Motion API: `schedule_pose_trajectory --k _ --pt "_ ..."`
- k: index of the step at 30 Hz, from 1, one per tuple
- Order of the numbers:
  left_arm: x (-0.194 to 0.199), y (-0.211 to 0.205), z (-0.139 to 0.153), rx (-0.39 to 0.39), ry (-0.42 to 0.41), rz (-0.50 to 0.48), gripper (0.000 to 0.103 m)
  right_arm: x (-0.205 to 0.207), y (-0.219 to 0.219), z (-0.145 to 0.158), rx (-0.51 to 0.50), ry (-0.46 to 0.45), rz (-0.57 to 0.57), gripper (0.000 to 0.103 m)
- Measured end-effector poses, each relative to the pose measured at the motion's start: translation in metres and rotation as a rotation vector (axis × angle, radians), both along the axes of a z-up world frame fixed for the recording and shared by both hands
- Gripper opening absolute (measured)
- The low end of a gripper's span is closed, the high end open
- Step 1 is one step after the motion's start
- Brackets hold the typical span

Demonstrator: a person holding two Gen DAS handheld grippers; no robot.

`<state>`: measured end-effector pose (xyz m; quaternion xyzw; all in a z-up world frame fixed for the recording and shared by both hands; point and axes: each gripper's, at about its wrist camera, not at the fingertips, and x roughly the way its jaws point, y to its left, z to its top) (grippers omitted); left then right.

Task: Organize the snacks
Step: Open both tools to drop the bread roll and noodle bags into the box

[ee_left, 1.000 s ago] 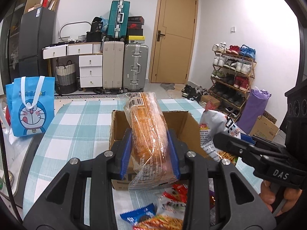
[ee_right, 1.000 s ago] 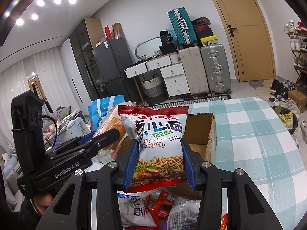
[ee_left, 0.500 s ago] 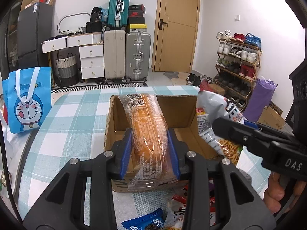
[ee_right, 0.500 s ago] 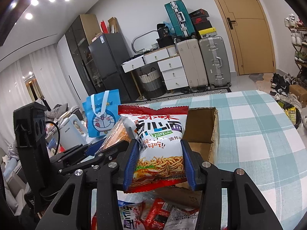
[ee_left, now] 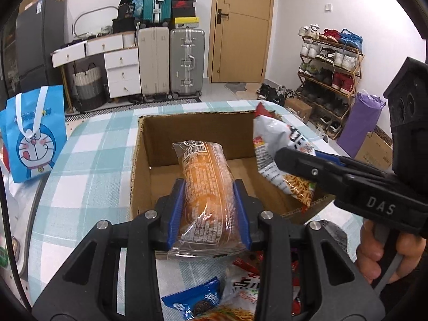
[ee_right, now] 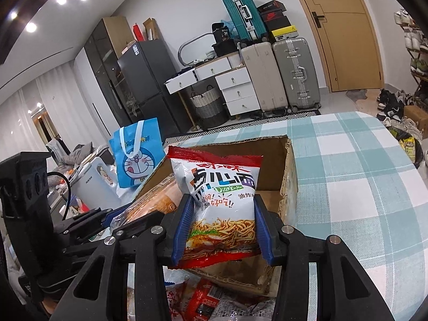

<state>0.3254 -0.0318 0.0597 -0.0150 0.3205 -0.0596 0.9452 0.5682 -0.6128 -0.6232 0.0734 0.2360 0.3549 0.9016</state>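
Note:
An open cardboard box stands on the checked tablecloth; it also shows in the right wrist view. My left gripper is shut on a long clear-wrapped bread roll and holds it over the box's near edge, tip pointing into the box. My right gripper is shut on a red and white noodle snack bag, held over the box's near right side. That bag and the right gripper's body show in the left wrist view.
Loose snack packets lie on the table in front of the box, also in the right wrist view. A blue cartoon bag stands at the table's left. A white kettle sits beyond it. Suitcases, drawers and a shoe rack are behind.
Both grippers have moved forward and tilted down over the box. The bread roll and the noodle bag now hang lower, above the box's opening.

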Motion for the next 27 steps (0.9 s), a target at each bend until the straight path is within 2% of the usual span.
schedule_pose_trajectory --k 5,9,11,13,15,16,17,19,21,27 --pt "-0.006 -0.007 0.0 -0.01 0.025 -0.017 0.033 0.007 -0.005 0.0 0.018 0.024 0.0 0.045" --pt "-0.011 -0.009 -0.001 -0.016 0.024 -0.023 0.033 0.004 -0.002 0.002 -0.019 0.009 0.0 0.045" --pt "-0.012 -0.009 -0.001 -0.028 0.021 -0.024 0.033 -0.002 -0.001 0.004 -0.037 -0.008 -0.007 0.051" --pt "-0.015 -0.007 0.001 -0.033 0.016 -0.021 0.033 -0.009 -0.005 0.008 -0.026 -0.035 -0.011 0.066" --pt "-0.019 -0.005 0.004 -0.029 0.004 -0.012 0.037 -0.018 -0.012 0.015 0.004 -0.055 0.001 0.071" --pt "-0.023 -0.003 0.006 -0.029 -0.008 -0.009 0.038 -0.02 -0.015 0.016 0.01 -0.061 0.002 0.078" --pt "-0.026 -0.002 0.009 -0.03 -0.017 -0.008 0.043 -0.024 -0.018 0.019 0.016 -0.068 0.001 0.082" --pt "-0.036 0.002 0.014 -0.035 -0.035 -0.006 0.054 -0.032 -0.025 0.022 0.02 -0.078 -0.008 0.097" --pt "-0.046 0.006 0.02 -0.039 -0.053 0.003 0.079 -0.041 -0.032 0.023 0.018 -0.085 -0.015 0.101" --pt "-0.077 0.021 0.033 -0.054 -0.079 0.017 0.087 -0.06 -0.04 0.013 -0.067 -0.064 -0.047 0.102"
